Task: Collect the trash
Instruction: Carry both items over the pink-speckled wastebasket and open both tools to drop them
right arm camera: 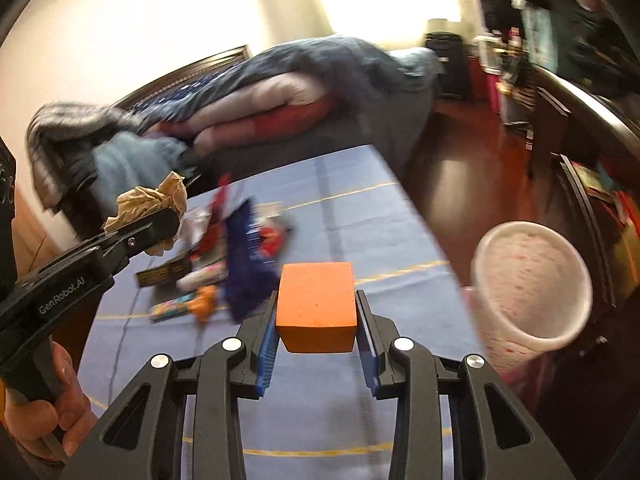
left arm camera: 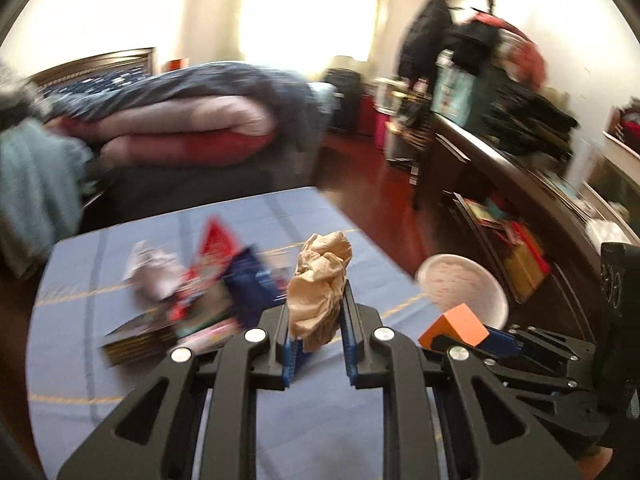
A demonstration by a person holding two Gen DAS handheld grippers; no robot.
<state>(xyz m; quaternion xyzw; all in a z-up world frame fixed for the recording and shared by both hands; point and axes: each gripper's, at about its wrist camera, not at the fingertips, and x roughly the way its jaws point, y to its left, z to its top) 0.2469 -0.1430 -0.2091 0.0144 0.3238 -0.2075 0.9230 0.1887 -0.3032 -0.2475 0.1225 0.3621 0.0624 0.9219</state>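
My left gripper (left arm camera: 318,308) is shut on a crumpled brown paper ball (left arm camera: 320,280) and holds it above the blue tablecloth (left arm camera: 224,432); that ball also shows in the right wrist view (right arm camera: 150,202). My right gripper (right arm camera: 316,312) is shut on an orange foam block (right arm camera: 316,306), also seen at the right in the left wrist view (left arm camera: 456,326). A pile of wrappers and packets (left arm camera: 200,292) lies on the table, seen too in the right wrist view (right arm camera: 236,264). A white-rimmed pink bin (right arm camera: 532,284) stands off the table's right edge.
A bed with piled blankets (left arm camera: 180,120) lies behind the table. A dark dresser (left arm camera: 500,160) with clutter runs along the right wall. Red-brown floor (left arm camera: 368,184) lies between them. The bin (left arm camera: 464,290) is near my right gripper.
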